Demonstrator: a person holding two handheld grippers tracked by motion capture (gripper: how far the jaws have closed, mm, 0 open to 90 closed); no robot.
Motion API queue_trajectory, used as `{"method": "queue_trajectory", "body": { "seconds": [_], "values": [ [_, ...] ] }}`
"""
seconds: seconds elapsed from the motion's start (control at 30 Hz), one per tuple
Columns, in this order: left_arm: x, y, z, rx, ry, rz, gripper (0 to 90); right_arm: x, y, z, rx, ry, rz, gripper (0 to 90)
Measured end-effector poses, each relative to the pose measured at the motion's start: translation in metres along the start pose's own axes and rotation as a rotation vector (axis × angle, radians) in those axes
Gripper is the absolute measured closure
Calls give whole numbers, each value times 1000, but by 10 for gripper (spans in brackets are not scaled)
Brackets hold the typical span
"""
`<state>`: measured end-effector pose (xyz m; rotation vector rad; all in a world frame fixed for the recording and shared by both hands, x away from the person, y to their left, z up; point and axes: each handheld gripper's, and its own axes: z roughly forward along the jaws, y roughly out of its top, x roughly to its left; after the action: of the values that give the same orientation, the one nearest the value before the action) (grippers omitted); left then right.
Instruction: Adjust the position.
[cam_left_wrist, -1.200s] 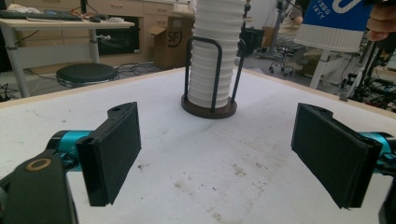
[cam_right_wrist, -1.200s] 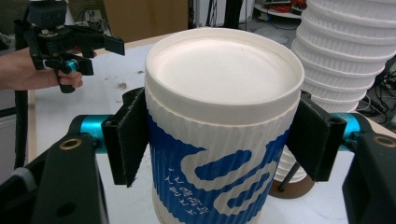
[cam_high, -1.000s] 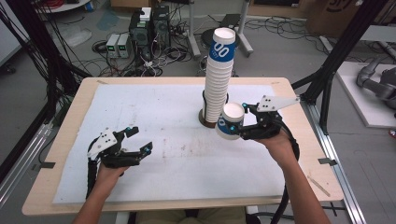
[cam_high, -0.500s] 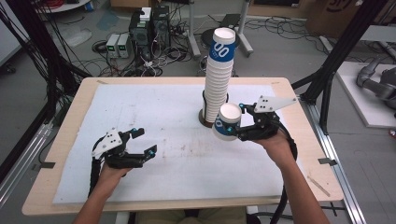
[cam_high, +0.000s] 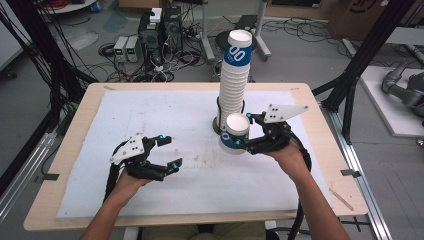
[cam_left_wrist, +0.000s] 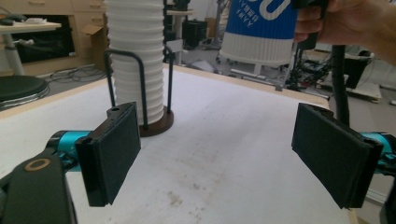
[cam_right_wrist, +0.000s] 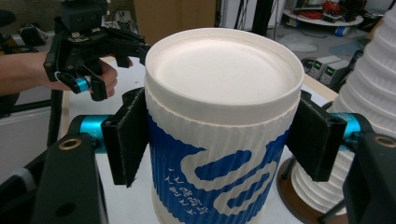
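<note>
The left gripper (cam_high: 162, 151) hangs over the white mat (cam_high: 150, 115) with its jaws spread wide, having just opened further, nothing between them. To its right, one blue-and-white paper cup (cam_high: 235, 132) is clamped upside down in the right gripper (cam_high: 242, 132), lifted clear just beside the cup stack (cam_high: 234, 85) in its holder. Placing it remains.
</note>
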<state>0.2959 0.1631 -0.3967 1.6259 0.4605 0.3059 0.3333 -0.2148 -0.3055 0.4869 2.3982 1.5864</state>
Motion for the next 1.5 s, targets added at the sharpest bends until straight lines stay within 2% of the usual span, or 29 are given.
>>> {"method": "queue_trajectory", "body": {
  "seconds": [0.2, 0.4, 0.6, 0.73, 1.1, 1.5],
  "values": [
    [-4, 11, 14, -18, -53, 28, 153, 3, 2, 7, 1, 21, -14, 285],
    [-8, 21, 37, -34, -106, 48, 151, 6, 4, 14, -1, 38, -11, 285],
    [-9, 24, 53, -28, -146, 55, 142, 9, 5, 16, 2, 59, -2, 285],
    [-11, 25, 67, -22, -178, 44, 139, 10, 5, 18, 0, 67, -5, 285],
    [-16, 29, 88, 6, -203, 72, 138, 12, 7, 21, -1, 73, -11, 285],
    [-18, 26, 101, -1, -236, 59, 138, 14, 9, 23, -10, 97, -2, 286]
  ]
}}
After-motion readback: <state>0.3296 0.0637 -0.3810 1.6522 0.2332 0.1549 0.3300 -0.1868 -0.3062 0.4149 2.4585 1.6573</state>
